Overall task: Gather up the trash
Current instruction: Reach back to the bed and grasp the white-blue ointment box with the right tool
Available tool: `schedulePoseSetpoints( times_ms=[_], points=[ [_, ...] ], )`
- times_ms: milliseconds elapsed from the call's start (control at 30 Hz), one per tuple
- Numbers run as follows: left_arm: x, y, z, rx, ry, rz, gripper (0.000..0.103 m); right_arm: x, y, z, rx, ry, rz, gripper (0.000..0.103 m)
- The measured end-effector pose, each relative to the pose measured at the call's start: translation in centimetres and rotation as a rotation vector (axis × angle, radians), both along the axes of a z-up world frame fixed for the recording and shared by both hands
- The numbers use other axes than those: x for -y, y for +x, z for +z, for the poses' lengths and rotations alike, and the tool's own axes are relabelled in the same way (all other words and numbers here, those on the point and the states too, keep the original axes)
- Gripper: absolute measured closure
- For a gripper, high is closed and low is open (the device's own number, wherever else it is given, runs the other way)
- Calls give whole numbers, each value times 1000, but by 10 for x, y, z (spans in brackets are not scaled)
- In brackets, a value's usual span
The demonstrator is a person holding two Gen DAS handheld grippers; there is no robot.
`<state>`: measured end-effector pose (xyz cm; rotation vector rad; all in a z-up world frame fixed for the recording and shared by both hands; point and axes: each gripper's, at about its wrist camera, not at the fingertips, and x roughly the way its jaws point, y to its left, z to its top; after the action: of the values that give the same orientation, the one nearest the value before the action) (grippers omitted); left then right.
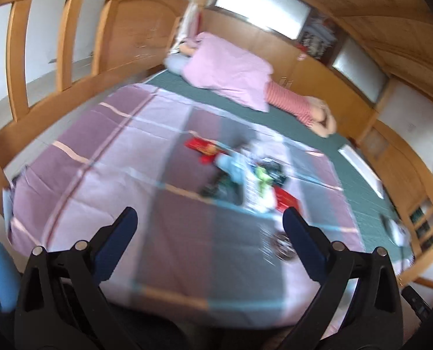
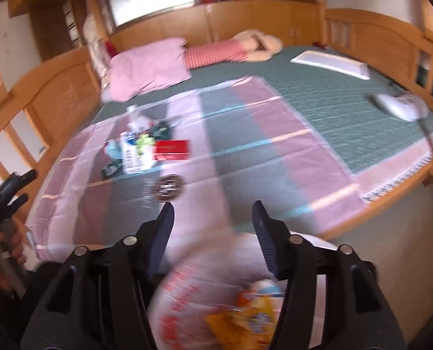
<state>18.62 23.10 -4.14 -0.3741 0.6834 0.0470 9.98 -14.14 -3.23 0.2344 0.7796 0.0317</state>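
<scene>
The trash pile (image 2: 146, 148) lies on the checked blanket (image 2: 245, 151) toward its left half, with a round wrapper (image 2: 170, 188) just nearer, well inside the bed's wooden rail (image 2: 391, 192). The left gripper (image 1: 209, 227) stands apart and empty over bare blanket. The right gripper (image 2: 213, 227) is partly apart, clamping nothing, above a plastic bag (image 2: 216, 300) at the bed's near edge.
</scene>
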Motion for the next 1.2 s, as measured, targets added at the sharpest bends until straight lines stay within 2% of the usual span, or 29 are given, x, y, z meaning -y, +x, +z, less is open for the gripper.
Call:
schedulePoseSetpoints(
  times_ms=[167,233,333,367,400,467,533,600,667,767,933,967,1067,1133,1200],
  points=[
    [-52,77,-28,-130,-23,43,4,-74,78,-1,-20,80,68,35],
    [-66,100,-41,-147,-23,36,4,-109,129,-13,-51,128,92,32],
    [-76,112,-58,-187,27,-12,4,-149,197,-37,-93,124,65,32],
    [-79,116,-65,-253,52,-18,4,-160,218,-45,-105,117,43,32],
    [-83,118,-66,-289,45,-26,4,-173,244,-54,-109,117,32,32],
    [-94,108,-58,-231,-2,-39,4,-189,286,-71,-107,118,11,29],
    [-105,99,-54,-207,-2,-8,4,-198,329,-99,-172,128,-60,29],
    [-118,93,-52,-198,-23,8,4,-201,350,-124,-246,156,-114,31],
    [-132,92,-50,-201,-58,30,4,-209,353,-139,-286,169,-117,47],
    [-152,91,-46,-193,-105,87,4,-232,336,-143,-299,164,-52,53],
    [-165,85,-52,-216,-174,142,4,-276,289,-148,-378,321,133,58],
    [-166,84,-54,-224,-183,142,4,-282,282,-144,-375,312,163,59],
    [-165,85,-61,-255,-188,143,4,-286,261,-125,-278,204,169,59],
    [-162,90,-68,-288,-185,130,4,-277,252,-117,-234,170,126,59],
    [-159,93,-76,-315,-189,112,4,-268,248,-119,-242,82,40,56]
  ],
)
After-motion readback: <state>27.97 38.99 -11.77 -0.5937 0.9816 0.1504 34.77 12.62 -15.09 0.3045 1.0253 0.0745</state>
